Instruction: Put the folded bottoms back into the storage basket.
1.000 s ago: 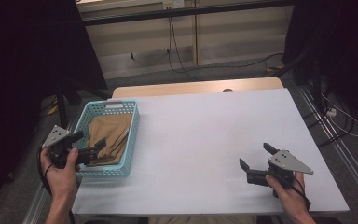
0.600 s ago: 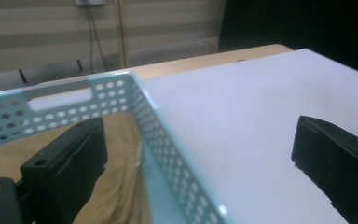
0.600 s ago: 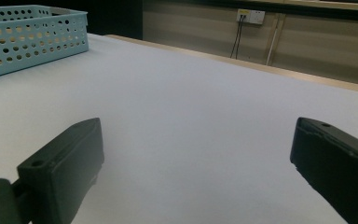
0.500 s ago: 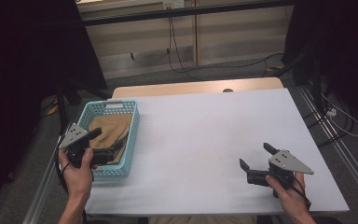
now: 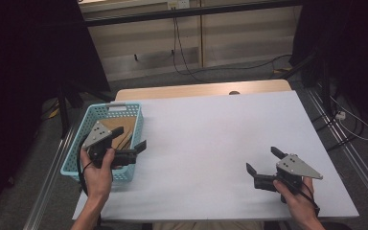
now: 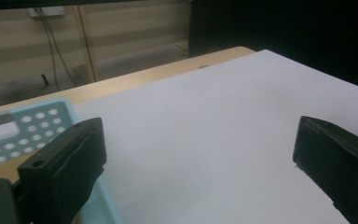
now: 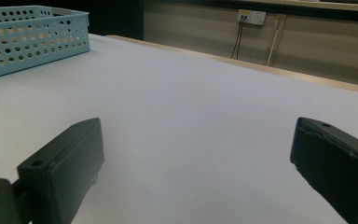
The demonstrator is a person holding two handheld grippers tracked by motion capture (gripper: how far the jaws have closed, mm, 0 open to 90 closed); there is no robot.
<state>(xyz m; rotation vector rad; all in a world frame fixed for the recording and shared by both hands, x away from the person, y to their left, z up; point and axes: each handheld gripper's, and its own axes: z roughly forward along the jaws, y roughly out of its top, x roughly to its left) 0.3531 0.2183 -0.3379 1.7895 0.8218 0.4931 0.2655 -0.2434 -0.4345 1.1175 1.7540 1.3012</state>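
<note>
Both wide apart, empty: left gripper (image 5: 130, 138) over basket (image 5: 76, 148) rim, seemingly untouching; right gripper (image 5: 263, 167) near table (image 5: 211, 129).

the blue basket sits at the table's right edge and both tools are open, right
Not quite: the basket sits at the table's left edge, as the high view shows. The rest holds: the left tool and right tool are both open, jaws wide apart.

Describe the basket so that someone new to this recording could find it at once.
On the white table, look to the person's left edge. The light blue perforated plastic basket sits there, holding something tan, with the left gripper over it. Nothing else on the table is coloured.
</note>
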